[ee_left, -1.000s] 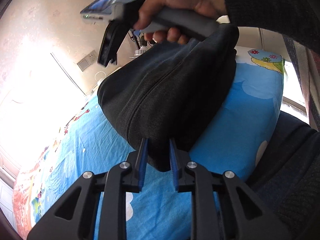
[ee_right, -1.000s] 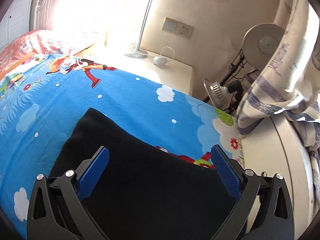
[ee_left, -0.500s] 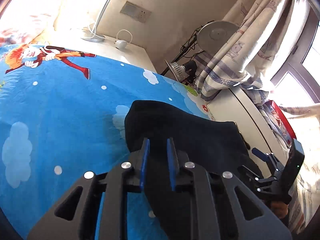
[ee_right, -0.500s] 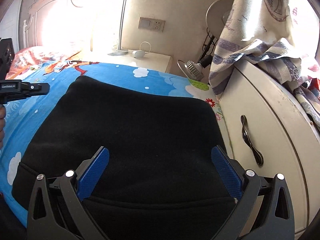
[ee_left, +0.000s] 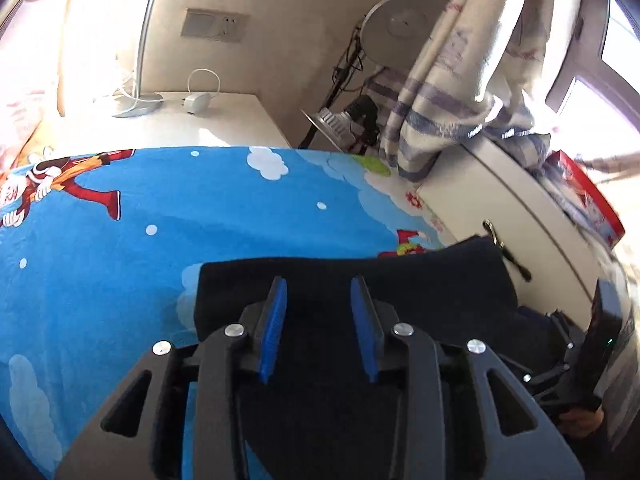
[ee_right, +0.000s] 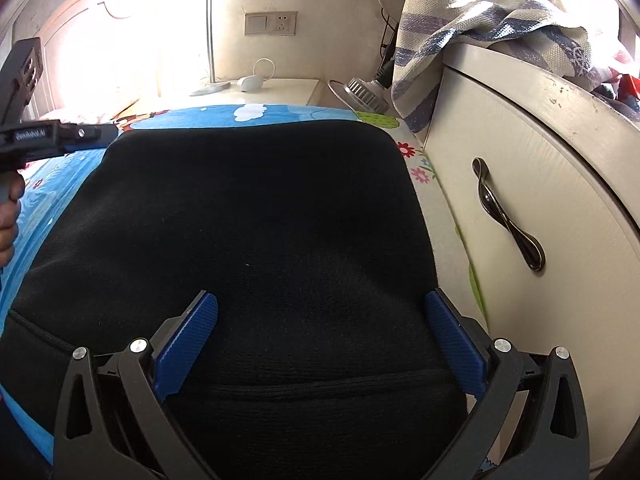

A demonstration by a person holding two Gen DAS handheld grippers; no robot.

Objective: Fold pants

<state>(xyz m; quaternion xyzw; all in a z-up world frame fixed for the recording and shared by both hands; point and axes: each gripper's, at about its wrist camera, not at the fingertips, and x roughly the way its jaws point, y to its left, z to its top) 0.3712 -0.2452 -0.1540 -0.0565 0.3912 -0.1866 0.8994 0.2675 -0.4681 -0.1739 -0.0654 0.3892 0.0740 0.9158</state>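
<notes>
The black pants (ee_right: 256,232) lie folded in a thick flat stack on the blue cartoon bedsheet (ee_left: 120,248), near the bed's right edge. In the left wrist view the pants (ee_left: 400,280) lie under and ahead of my left gripper (ee_left: 320,312), whose blue pads stand apart with nothing between them. My right gripper (ee_right: 320,336) is wide open just above the near end of the stack, empty. The left gripper also shows at the left edge of the right wrist view (ee_right: 48,136); the right gripper shows at the lower right of the left wrist view (ee_left: 576,360).
A white cabinet (ee_right: 540,152) with a dark handle (ee_right: 508,220) stands tight against the bed's right side. A striped curtain (ee_right: 480,20) drapes over it. A white nightstand (ee_left: 192,120) with a lamp base and a charger stands behind the bed. A fan (ee_left: 352,120) stands in the corner.
My left gripper has laid the pants down on the bed and opened, letting go of the cloth. My right gripper stays open and has moved slightly closer over the stack.
</notes>
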